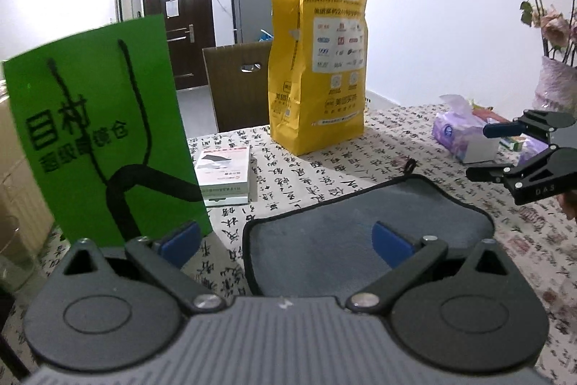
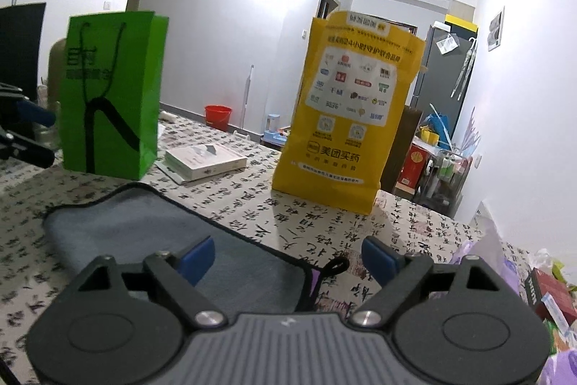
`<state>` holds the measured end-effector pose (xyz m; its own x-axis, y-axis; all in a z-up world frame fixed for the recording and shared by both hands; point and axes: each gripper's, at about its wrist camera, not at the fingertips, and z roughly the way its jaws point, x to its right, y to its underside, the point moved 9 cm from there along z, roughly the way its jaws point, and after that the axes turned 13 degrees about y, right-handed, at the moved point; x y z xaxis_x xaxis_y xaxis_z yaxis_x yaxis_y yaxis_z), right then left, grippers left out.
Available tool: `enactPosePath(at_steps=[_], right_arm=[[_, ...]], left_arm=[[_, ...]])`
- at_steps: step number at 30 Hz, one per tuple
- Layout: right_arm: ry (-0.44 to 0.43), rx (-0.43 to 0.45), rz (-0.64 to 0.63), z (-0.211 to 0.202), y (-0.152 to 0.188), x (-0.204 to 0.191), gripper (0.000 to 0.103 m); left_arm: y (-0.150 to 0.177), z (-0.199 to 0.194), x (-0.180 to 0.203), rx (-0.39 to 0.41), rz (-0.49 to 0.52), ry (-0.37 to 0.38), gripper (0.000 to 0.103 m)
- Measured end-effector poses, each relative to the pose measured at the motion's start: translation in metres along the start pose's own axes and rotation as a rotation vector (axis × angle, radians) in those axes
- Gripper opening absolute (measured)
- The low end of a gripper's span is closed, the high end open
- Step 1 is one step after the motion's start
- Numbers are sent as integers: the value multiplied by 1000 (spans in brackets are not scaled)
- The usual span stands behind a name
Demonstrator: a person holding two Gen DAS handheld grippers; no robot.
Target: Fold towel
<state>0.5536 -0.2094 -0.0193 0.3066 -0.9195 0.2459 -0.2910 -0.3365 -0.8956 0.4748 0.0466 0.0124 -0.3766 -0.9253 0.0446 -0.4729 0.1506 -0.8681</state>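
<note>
A grey towel [image 1: 346,230] with black trim lies folded on the calligraphy-print tablecloth [image 1: 324,165]; its hanging loop [image 1: 410,165] points to the far side. My left gripper [image 1: 285,242] is open over the towel's near left corner, empty. In the right wrist view the towel [image 2: 155,233] lies left of centre with its loop [image 2: 333,266] near my right gripper [image 2: 288,257], which is open and empty above the towel's corner. The right gripper [image 1: 485,152] also shows at the right edge of the left wrist view, jaws apart.
A green paper bag [image 1: 97,139] stands at the left, a yellow paper bag [image 1: 317,74] at the back, white boxes [image 1: 225,172] between them. A purple tissue pack [image 1: 465,136] and a vase of flowers [image 1: 555,85] sit at the right.
</note>
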Motion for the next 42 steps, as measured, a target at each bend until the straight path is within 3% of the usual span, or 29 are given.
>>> enactPosePath(at_steps=[13, 27, 35, 42], right_arm=[[25, 22, 29, -71, 11, -15, 91], [51, 72, 73, -159, 31, -50, 94], [48, 106, 106, -213, 43, -72, 94], [46, 123, 130, -260, 60, -91, 95]], left_arm=[[23, -62, 20, 61, -24, -64, 103], [56, -118, 40, 125, -136, -32, 103], [84, -157, 64, 147, -137, -34, 103], [110, -201, 104, 180, -76, -12, 103]])
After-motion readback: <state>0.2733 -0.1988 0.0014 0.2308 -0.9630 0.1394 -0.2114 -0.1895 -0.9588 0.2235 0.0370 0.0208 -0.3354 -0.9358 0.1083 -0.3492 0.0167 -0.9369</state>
